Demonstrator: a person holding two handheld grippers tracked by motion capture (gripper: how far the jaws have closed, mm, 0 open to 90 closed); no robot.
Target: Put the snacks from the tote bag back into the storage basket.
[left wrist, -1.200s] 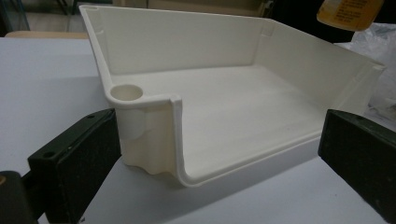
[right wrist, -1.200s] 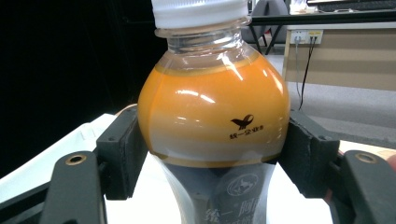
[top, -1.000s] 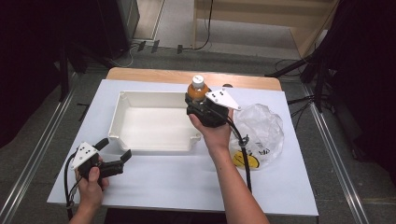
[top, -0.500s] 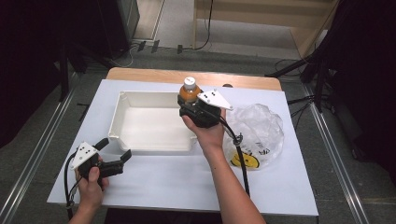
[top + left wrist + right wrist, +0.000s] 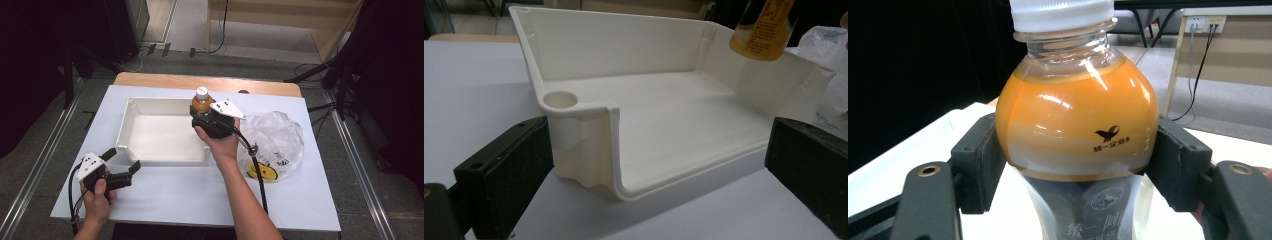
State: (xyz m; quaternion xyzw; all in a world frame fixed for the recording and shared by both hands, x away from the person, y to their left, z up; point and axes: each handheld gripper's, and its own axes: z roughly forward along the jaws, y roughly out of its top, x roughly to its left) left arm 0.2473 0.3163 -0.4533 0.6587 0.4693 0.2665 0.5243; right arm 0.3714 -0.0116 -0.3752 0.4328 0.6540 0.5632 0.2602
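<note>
A small bottle of orange drink (image 5: 202, 101) with a white cap is held upright in my right gripper (image 5: 202, 114), above the right end of the white tray (image 5: 131, 116). In the right gripper view both pads press on the sides of the bottle (image 5: 1077, 125), so the right gripper (image 5: 1077, 165) is shut on it. The bottle's lower end (image 5: 764, 27) hangs over the tray's far right wall in the left gripper view. My left gripper (image 5: 122, 167) rests near the table's front left, open, with the tray's near corner (image 5: 584, 135) between its spread jaws, untouched by either.
A crumpled clear plastic bag (image 5: 276, 142) with a yellow item inside lies right of the tray. The white table top (image 5: 165, 192) ends at a wooden strip (image 5: 165, 81) at the back. Cables and dark stands occupy the floor beyond.
My right hand has carried the bottle a little to the left and lower, over the tray's right end. The left gripper has stayed where it was.
</note>
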